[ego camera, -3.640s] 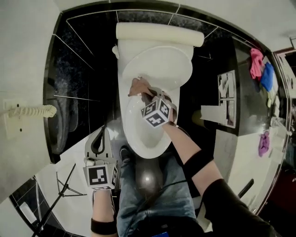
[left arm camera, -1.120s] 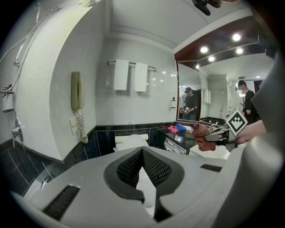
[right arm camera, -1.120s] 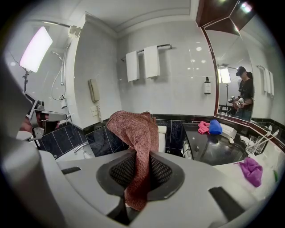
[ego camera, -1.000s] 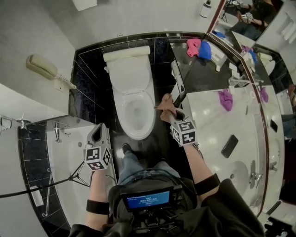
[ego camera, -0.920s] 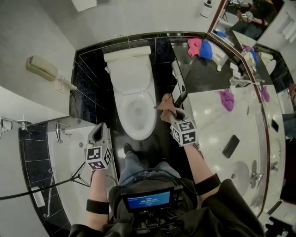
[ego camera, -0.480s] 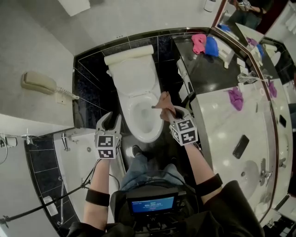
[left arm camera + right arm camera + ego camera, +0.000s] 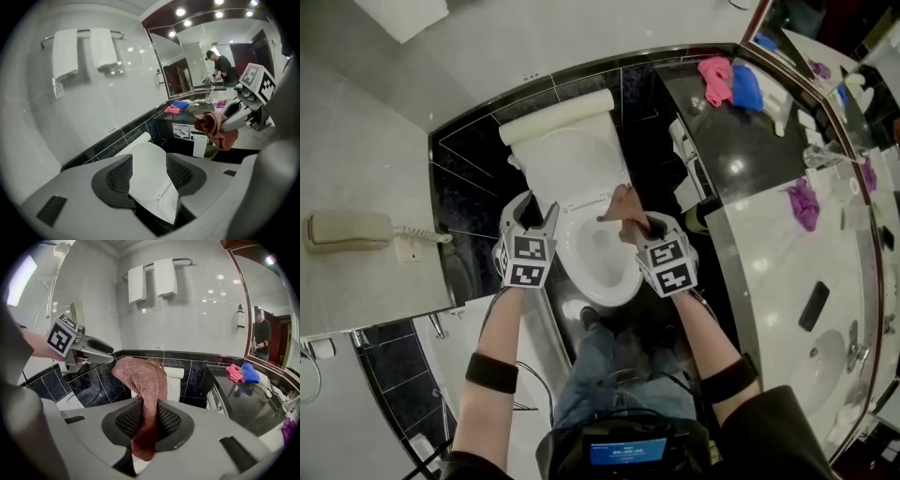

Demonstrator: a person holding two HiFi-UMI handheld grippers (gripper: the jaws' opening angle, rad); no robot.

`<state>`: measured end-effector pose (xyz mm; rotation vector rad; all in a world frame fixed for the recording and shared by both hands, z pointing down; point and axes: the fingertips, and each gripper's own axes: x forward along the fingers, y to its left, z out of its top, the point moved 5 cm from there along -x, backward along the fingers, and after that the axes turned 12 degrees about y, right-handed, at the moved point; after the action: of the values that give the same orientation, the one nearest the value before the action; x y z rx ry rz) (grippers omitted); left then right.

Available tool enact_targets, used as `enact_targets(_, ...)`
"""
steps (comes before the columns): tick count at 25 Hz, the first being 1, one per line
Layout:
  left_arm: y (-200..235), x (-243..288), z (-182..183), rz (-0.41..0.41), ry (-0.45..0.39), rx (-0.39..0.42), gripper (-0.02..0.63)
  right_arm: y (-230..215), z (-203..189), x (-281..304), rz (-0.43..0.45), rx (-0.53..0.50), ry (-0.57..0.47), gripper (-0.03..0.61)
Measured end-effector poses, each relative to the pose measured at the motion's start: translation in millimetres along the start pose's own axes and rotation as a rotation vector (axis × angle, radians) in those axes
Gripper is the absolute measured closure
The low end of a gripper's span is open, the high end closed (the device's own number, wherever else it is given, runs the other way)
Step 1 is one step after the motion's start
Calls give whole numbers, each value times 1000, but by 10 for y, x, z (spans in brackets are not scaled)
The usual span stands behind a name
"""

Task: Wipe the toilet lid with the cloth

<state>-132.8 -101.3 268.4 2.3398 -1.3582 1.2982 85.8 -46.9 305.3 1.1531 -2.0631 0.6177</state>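
Toilet lid [image 7: 572,164] stands raised, leaning back on the tank [image 7: 558,105]. Its inner face is turned toward both tools, presumably so it can be wiped without reaching under it.

Left tool [image 7: 534,211]: the jaws have just been opening and now stand wide apart. They hold nothing. The lid lies straight ahead of them and shows in the gap between the pads. From the left gripper view it looks farther off and not touching, though depth is hard to judge through this lens. Likely purpose: to steady the lid by its left edge.

Right tool [image 7: 147,420]: the jaws are closed on the reddish-brown cloth [image 7: 143,376], pinching it near one end. The short tail hangs below the pads. The larger bunch stands up and forward of the tips, which gives a soft leading face for wiping. Cloth and tool hang above the bowl [image 7: 605,253], near the lid's lower right edge. No contact with the lid is visible yet.
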Motion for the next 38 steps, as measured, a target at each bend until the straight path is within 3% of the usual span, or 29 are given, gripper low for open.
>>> enact_targets(8,474,1209,213,32,45,231,382,38,349,894,8,-42,34,497)
enact_targets(18,735,2196,482,36,103,453,382,-159,530,1582,-28,-13,48,497)
enact_targets(26,812,2576,459,-9,173,532,390,-251,521,1752,-34,2,55,497)
enact_targets(28,805,2620,460,-24,183,530,422,-257,485,1753,-33,2,60,497)
enact_targets(31,813,2665,441,-31,200,528,535,-280,433,1743,-34,2,64,497)
enact_targets(38,766,2603,423,12,195,555,540,-329,281,1701,-36,14,78,497)
